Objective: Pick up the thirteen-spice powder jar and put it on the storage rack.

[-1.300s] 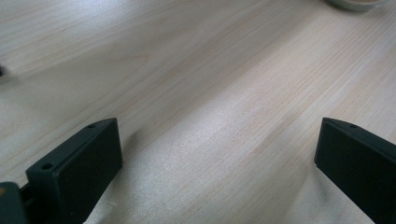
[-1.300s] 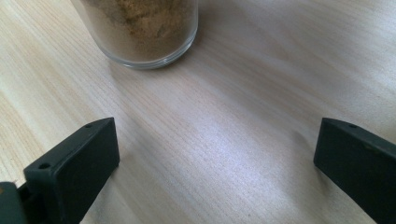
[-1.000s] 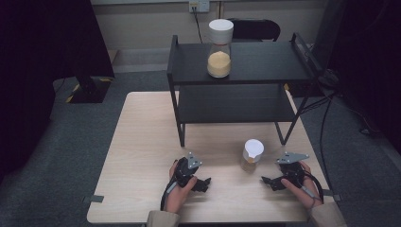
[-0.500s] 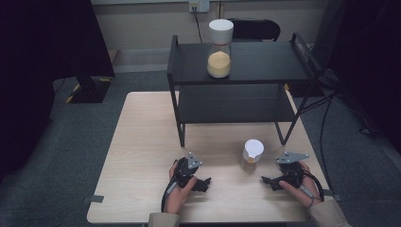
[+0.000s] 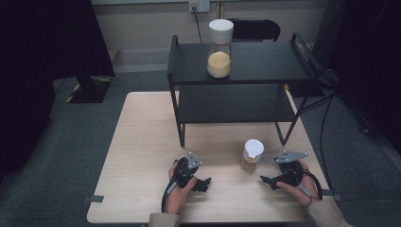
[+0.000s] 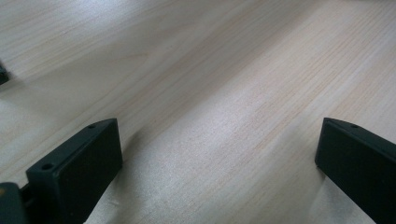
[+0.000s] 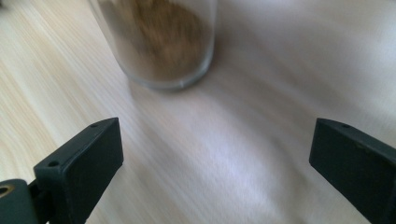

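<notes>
High view: small jar (image 5: 251, 156) upright on surface (image 5: 142, 142), just beside right hand-held gripper (image 5: 269, 180); left hand-held gripper (image 5: 204, 183) apart from it. No shift since a second ago, so reach not begun.
Left gripper view: jaws wide apart over bare wood.
Right gripper view: jaws wide apart, blurred jar base (image 7: 161, 42) ahead, probably brown granules.
</notes>
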A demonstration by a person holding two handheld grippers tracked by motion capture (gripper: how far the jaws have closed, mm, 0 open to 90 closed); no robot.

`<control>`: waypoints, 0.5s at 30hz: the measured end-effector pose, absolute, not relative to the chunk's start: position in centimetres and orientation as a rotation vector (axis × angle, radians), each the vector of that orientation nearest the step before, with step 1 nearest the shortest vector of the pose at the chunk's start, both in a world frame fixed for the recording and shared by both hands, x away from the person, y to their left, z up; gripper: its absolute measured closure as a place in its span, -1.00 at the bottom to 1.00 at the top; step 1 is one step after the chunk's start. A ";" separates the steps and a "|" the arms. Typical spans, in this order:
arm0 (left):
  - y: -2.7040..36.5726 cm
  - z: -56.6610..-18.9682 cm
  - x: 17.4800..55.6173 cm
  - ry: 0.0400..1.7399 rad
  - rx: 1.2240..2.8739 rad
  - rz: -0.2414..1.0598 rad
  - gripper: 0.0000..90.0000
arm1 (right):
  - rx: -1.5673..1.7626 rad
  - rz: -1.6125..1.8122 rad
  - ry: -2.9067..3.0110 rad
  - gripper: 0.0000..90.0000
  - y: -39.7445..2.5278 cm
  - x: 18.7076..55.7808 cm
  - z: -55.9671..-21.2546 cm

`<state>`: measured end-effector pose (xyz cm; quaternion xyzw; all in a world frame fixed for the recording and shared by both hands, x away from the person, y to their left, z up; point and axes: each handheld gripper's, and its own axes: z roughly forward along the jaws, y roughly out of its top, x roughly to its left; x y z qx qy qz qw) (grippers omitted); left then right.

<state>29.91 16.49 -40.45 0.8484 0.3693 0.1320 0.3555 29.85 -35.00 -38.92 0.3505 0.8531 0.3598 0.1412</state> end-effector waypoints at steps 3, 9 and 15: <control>16.5 -40.5 29.9 0.954 2.192 0.341 -1.00 | 1.002 1.076 2.464 -0.97 -34.9 30.2 -38.2; 16.5 -40.4 29.9 0.954 2.193 0.341 -1.00 | 0.960 1.106 2.457 -0.97 -33.8 30.9 -37.0; 16.5 -40.4 29.9 0.954 2.193 0.341 -1.00 | 0.927 1.160 2.451 -0.95 -33.1 32.0 -36.8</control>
